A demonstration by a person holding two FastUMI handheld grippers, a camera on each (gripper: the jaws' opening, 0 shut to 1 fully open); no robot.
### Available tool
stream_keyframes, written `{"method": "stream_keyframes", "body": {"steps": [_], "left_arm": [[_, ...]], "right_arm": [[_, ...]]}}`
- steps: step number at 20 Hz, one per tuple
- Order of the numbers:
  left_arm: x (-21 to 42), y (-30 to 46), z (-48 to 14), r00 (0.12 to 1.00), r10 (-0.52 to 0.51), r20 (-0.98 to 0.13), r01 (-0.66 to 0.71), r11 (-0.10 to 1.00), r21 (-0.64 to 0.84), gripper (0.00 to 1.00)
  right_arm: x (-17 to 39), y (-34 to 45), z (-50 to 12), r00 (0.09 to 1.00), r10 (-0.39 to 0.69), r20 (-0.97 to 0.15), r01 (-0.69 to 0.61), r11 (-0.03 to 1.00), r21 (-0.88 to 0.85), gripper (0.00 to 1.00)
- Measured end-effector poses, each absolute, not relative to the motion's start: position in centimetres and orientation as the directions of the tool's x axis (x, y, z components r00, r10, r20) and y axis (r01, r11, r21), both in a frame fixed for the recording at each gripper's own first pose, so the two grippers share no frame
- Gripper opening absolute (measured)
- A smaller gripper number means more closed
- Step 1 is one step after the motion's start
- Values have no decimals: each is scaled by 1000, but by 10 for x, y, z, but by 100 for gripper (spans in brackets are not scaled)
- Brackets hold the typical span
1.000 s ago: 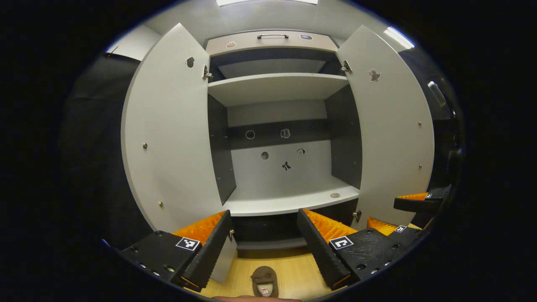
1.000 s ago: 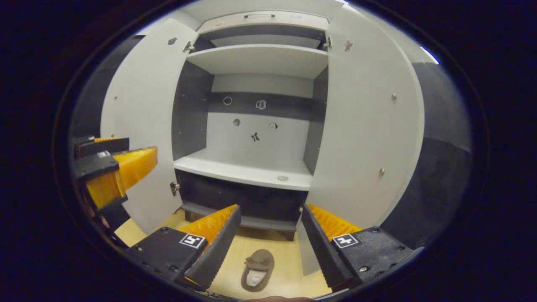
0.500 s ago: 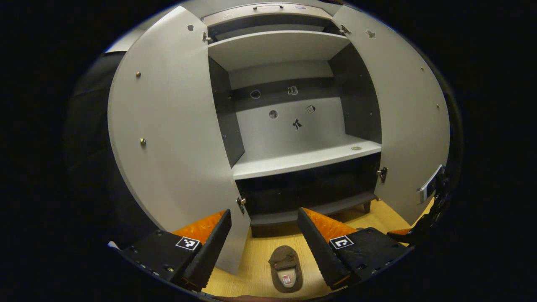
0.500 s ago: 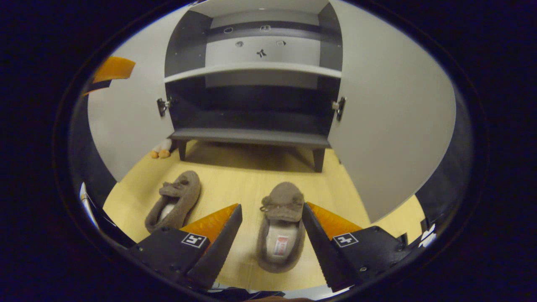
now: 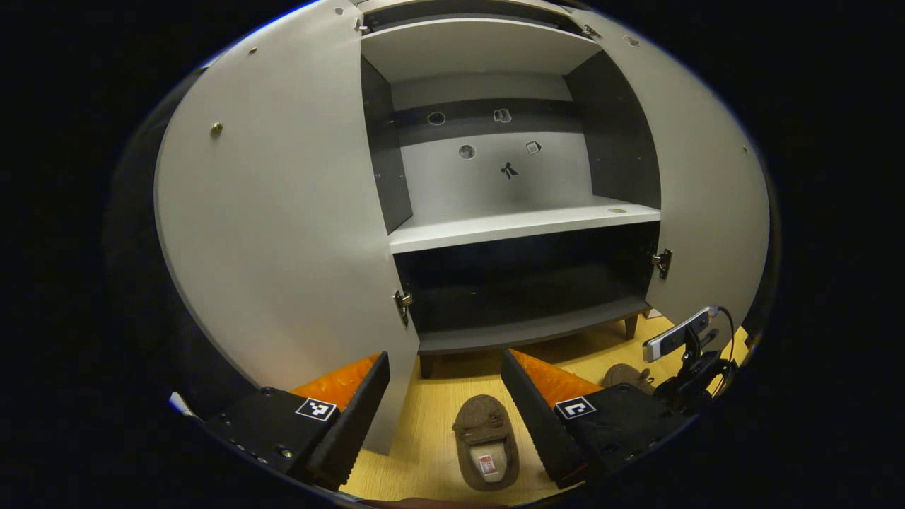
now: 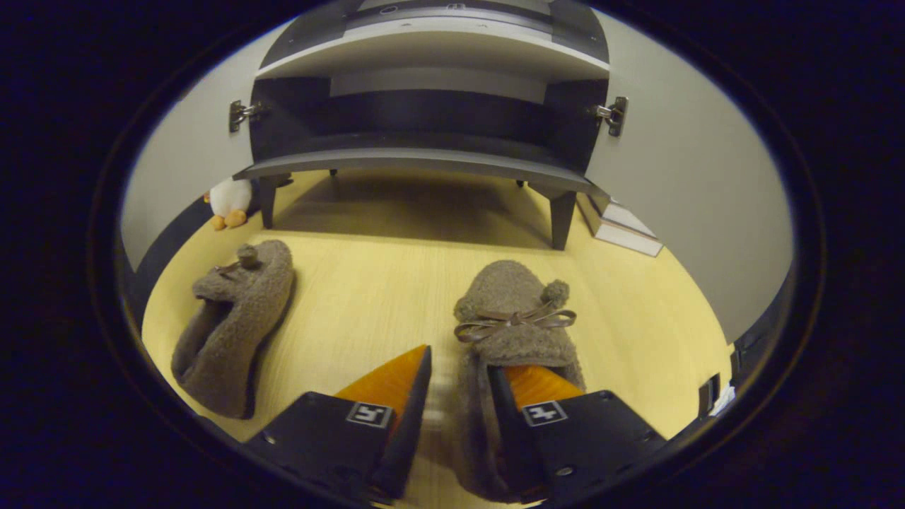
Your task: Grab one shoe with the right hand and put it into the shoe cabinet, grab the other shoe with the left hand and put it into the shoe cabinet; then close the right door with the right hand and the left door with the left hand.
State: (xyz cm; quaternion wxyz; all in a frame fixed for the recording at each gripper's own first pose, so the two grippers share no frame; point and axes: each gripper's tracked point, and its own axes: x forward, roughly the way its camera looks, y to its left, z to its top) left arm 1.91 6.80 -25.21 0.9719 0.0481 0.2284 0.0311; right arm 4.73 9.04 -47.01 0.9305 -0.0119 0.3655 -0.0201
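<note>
I have my right tool [image 6: 456, 367] low over the right shoe [image 6: 512, 332], its fingers narrowed around the shoe's wall; whether both press it, I cannot tell. My left tool [image 5: 445, 371] waits wide open above the other shoe [image 5: 486, 442]. Two shoes lie on the floor [image 6: 382, 283], before the cabinet [image 5: 523, 219] with two open doors.

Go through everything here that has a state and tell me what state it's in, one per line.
Left door: open.
Right door: open.
Shoe cabinet: shelves bare.
Right shoe: on floor, one side wall between the right gripper's fingers.
Left shoe: on floor, untouched.
Right gripper: closing on shoe.
Left gripper: open above left shoe.
</note>
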Motion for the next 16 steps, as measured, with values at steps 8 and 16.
{"method": "stream_keyframes", "body": {"steps": [8, 16], "left_arm": [[15, 68, -259, 885, 83, -458, -30, 992, 122, 100], [20, 32, -223, 918, 7, -396, 36, 994, 101, 95]], "right_arm": [[40, 78, -445, 740, -107, -664, 33, 992, -123, 6], [39, 52, -330, 818, -95, -567, 80, 995, -51, 6]]}}
